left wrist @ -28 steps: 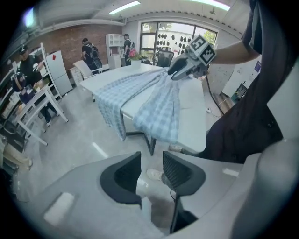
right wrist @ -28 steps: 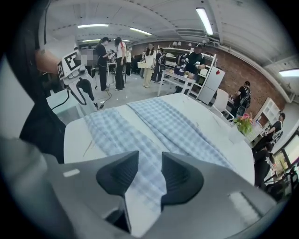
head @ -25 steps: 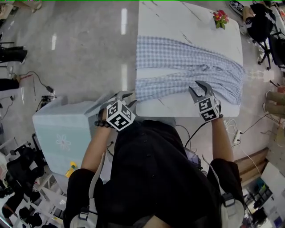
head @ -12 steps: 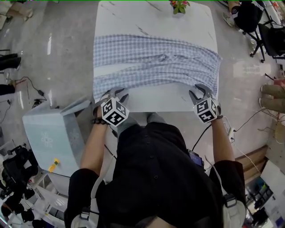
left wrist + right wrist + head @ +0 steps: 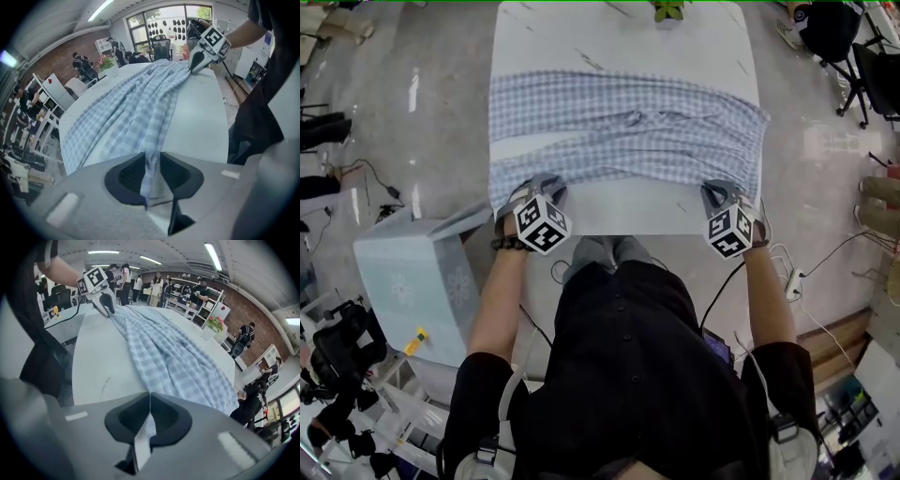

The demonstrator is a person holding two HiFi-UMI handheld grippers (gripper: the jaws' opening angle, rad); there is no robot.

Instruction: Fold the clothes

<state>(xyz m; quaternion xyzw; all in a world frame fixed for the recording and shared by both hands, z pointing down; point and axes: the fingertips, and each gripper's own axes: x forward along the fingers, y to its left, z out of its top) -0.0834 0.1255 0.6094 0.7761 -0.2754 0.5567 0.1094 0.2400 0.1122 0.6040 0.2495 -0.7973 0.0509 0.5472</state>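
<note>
A blue-and-white checked cloth [image 5: 628,131] lies spread across the white table [image 5: 628,214], bunched in folds toward the right. My left gripper [image 5: 539,186] is at the cloth's near left corner. In the left gripper view a strip of cloth [image 5: 151,140] runs between the jaws of that gripper [image 5: 151,161], which have been closing and pinch it. My right gripper [image 5: 719,190] is at the near right corner. Its jaws have just closed, and in the right gripper view that gripper [image 5: 149,399] is shut on the cloth edge [image 5: 146,425].
A pale blue cabinet [image 5: 412,281] stands on the floor left of the table. A flower pot [image 5: 667,9] sits at the table's far edge. Black chairs [image 5: 862,56] and cables [image 5: 825,262] are at the right. Several people [image 5: 124,275] stand in the background.
Both grippers came in to the cloth's near edge, the left one from beside the table. The right jaws, open half a second ago, are now shut on the cloth.
</note>
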